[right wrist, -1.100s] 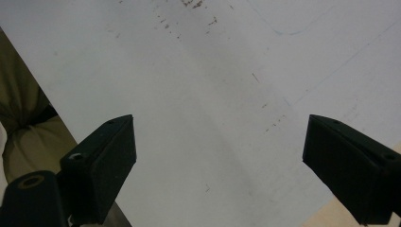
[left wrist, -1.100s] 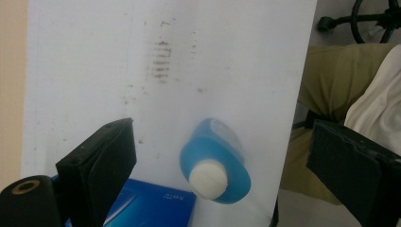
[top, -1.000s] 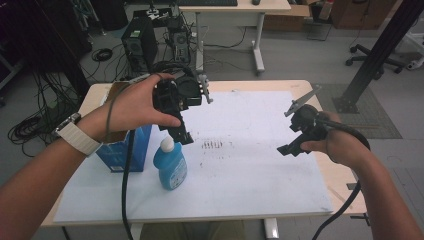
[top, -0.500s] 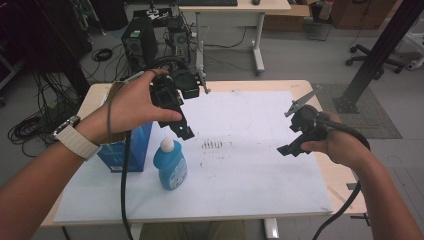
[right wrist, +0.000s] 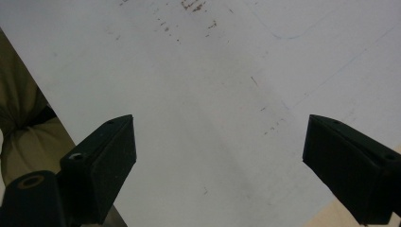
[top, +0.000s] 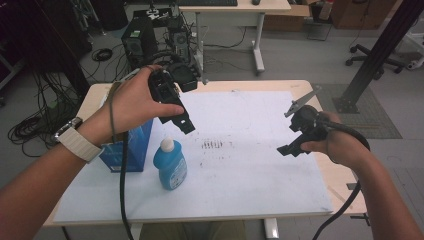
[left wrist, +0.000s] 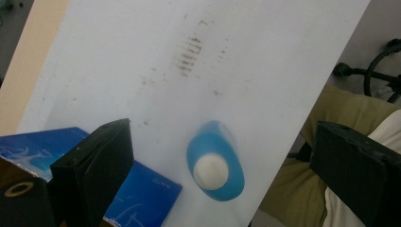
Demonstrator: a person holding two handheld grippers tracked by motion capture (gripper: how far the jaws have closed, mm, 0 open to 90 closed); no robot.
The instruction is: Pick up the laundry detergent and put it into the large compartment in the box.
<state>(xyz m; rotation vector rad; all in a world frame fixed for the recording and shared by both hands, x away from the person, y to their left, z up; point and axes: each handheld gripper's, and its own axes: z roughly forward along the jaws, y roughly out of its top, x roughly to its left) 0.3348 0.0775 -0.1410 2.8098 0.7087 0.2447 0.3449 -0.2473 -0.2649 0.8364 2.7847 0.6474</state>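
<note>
A blue bottle (top: 170,164) with a white cap stands upright on the white sheet (top: 250,180), beside a blue box (top: 131,148). My left gripper (top: 181,121) hangs above and behind them, held in a hand, its jaws pointing down at the table. In the left gripper view the gripper (left wrist: 224,130) is open wide, and the bottle (left wrist: 215,163) is seen from above between the jaws, well below them. The blue box (left wrist: 146,189) lies by one jaw. My right gripper (top: 294,143) hovers over the sheet's right side, open (right wrist: 220,123), with nothing between its jaws.
A patch of dark smudges (top: 212,145) marks the middle of the sheet. The wooden table edge (top: 345,185) runs along the right. Behind the table stand a computer tower (top: 137,42) with cables, a second desk (top: 240,7) and a black post (top: 375,55).
My left gripper has shifted slightly left and turned in the hand, its jaw tip rising a little. The right gripper, bottle and box have stayed put.
</note>
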